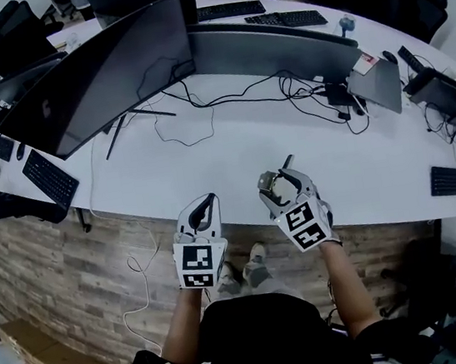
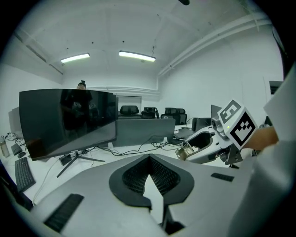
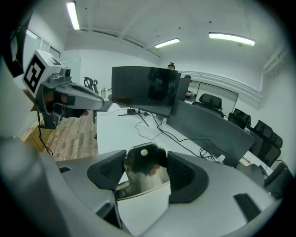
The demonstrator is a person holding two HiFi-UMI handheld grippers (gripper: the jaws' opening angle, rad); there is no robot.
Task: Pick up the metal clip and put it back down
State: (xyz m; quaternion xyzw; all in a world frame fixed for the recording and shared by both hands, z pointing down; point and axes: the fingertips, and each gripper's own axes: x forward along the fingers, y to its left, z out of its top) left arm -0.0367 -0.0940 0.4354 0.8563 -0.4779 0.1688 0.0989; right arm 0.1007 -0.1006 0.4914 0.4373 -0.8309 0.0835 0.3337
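**Metal clip held in the right gripper above the near edge of the desk**

The right gripper (image 1: 281, 180) is closed on the metal clip (image 3: 143, 175), which sits between the two dark ribbed pads (image 3: 181, 173). The clip's long axis runs along the jaws. Its rounded end points forward, away from the camera, and a flat plate reaches back toward the gripper body. The clip is polished steel, bright enough to mirror the room, and a small pale dot shows near its rounded end. Its exact outline below the pads is hard to make out.

In the head view the clip hangs over the bare front strip of the white desk (image 1: 231, 147), just inside the edge nearest the person. From the right gripper view the desk top appears to lie below the clip and apart from it, so the clip is judged to be lifted clear.

The left gripper (image 1: 204, 205) is just beside the right one, on its left. Its jaws are together with nothing between them, so it takes no part in the hold. The cables (image 1: 199, 97) and the monitors (image 1: 103, 72) lie well apart, farther back.

The put-down is judged to depend on one relation. The desk is straight below the clip, so the right gripper needs to descend until the plate rests on the desk, and only then part its jaws.
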